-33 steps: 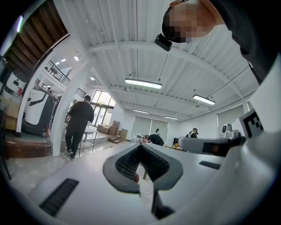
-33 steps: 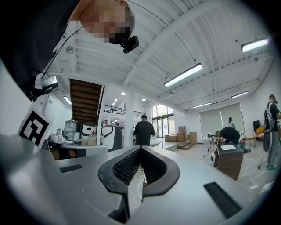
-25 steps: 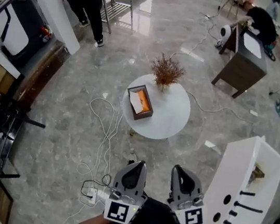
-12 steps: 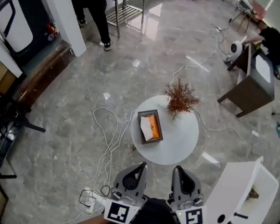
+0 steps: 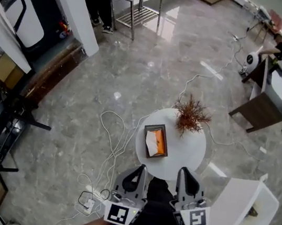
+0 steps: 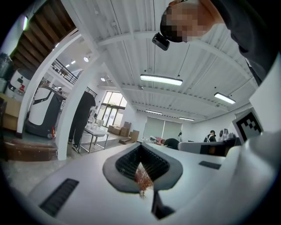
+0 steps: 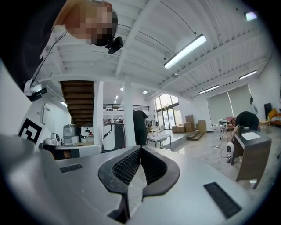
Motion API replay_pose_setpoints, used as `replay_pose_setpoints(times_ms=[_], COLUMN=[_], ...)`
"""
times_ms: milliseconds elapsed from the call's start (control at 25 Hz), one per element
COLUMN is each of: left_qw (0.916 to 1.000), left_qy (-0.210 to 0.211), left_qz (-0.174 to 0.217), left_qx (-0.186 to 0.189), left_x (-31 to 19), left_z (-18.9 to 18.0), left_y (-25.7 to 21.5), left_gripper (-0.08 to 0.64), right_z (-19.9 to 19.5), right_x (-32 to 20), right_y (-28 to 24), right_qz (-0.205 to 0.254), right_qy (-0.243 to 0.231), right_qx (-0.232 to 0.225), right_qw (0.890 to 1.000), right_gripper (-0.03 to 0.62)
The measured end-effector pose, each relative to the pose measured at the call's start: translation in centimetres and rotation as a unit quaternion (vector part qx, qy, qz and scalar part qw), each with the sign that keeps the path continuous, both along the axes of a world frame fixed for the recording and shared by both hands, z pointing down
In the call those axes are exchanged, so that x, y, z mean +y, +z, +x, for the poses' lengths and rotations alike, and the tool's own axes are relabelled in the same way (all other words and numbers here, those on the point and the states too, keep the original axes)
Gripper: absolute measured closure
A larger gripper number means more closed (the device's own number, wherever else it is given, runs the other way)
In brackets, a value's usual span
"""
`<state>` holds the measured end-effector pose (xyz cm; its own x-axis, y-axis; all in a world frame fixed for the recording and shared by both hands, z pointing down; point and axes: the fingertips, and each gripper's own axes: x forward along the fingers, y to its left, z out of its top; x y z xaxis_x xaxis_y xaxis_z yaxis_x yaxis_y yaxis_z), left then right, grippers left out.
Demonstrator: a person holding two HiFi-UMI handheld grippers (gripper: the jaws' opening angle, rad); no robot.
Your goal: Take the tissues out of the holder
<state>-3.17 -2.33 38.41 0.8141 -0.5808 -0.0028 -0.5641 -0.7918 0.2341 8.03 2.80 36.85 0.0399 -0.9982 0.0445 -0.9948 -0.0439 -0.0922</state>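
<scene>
— Where is the tissue holder [image 5: 155, 126]?
— On the round white table [image 5: 188, 149], near its left edge. The white tissues [image 5: 151, 142] are lying inside it. A dried plant [image 5: 191, 115] stands at the far edge.
— And the grippers?
— The left gripper [image 5: 138, 168] and the right gripper [image 5: 184, 171] are by the near edge, apart from the holder. Both have their fingers pressed together, with nothing between them.

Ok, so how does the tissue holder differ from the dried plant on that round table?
The tissue holder is a dark, flat rectangular box with a white tissue inside; the dried plant is a reddish-brown bushy sprig standing upright. The tissue holder sits on the table's left half, the dried plant near its far right edge. Both rest on the round white table.
</scene>
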Motion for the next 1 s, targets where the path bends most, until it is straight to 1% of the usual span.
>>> replay_pose_setpoints(times_ms=[120,200,280,440,560,720,840,920,1000], left_qw=[0.9998,0.9997,0.9996,0.9989,0.9983,0.9969,0.9954,0.9946,0.9936], left_qy=[-0.009,-0.017,-0.02,-0.035,-0.049,-0.07,-0.091,-0.099,-0.109], left_qz=[0.017,0.012,0.009,0.011,0.011,0.011,0.002,-0.003,-0.003], left_qx=[-0.01,-0.011,-0.017,-0.029,-0.029,-0.034,-0.033,-0.028,-0.028], left_x=[-0.8,-1.3,-1.7,-2.8,-3.5,-4.4,-5.0,-5.4,-6.0], left_z=[1.8,3.1,4.3,5.9,5.8,4.8,3.9,3.4,2.9], left_y=[-0.3,-0.2,0.2,0.4,0.5,1.0,1.2,0.9,0.7], left_gripper=[0.56,0.56,0.56,0.56,0.56,0.56,0.56,0.56,0.56], right_z=[2.4,3.6,4.4,5.6,5.4,4.9,4.8,4.7,4.7], right_x=[-1.5,-2.6,-3.6,-5.5,-7.2,-8.4,-9.0,-9.3,-9.7], right_y=[0.7,1.3,1.9,3.7,5.8,10.3,13.5,15.4,17.4], right_qz=[-0.015,-0.031,-0.045,-0.075,-0.116,-0.167,-0.203,-0.226,-0.244], right_qy=[-0.006,-0.012,-0.023,-0.05,-0.075,-0.097,-0.104,-0.109,-0.106], right_qx=[0.007,0.024,0.032,0.009,-0.013,-0.043,-0.05,-0.051,-0.064], right_qw=[1.0,0.999,0.998,0.996,0.99,0.98,0.972,0.967,0.962], right_gripper=[0.581,0.581,0.581,0.581,0.58,0.578,0.534,0.527,0.525])
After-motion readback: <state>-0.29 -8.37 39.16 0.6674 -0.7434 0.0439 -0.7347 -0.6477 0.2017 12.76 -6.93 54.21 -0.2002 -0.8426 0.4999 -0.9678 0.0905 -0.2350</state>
